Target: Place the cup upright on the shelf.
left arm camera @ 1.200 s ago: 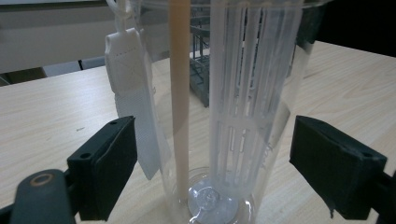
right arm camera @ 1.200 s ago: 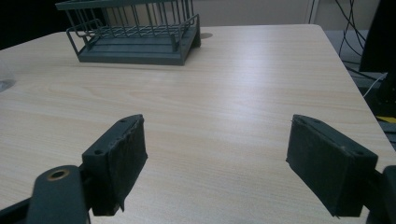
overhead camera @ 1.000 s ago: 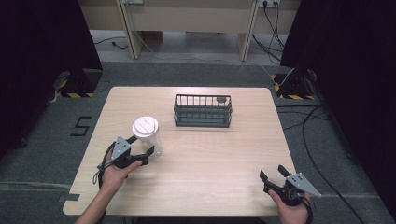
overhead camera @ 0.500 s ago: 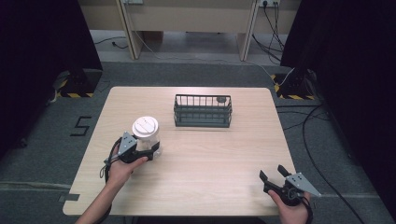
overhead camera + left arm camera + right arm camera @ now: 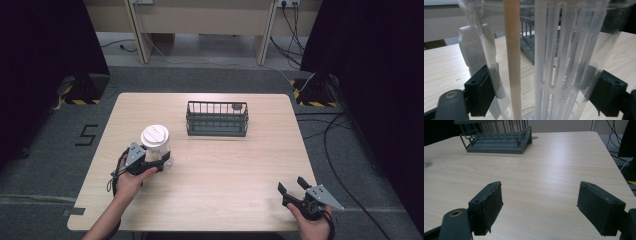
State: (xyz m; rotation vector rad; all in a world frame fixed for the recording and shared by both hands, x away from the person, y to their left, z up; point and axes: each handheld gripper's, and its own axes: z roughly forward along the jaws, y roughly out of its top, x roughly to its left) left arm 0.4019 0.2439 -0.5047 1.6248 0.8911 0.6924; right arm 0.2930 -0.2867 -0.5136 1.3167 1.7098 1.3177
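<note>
One clear plastic jar with a white lid (image 5: 156, 144) stands left of centre in the high view on the pale wooden desk (image 5: 235, 165). The left claw (image 5: 161, 161) pinches it, a black pad against each side of the clear wall. In the left gripper view the jar (image 5: 544, 57) holds one tan wooden stick (image 5: 513, 57) and several white plastic utensils (image 5: 554, 62). One dark grey wire basket (image 5: 217, 119) sits above centre. The right claw (image 5: 295, 187), at the lower right, is spread wide over bare desk, holding nothing.
</note>
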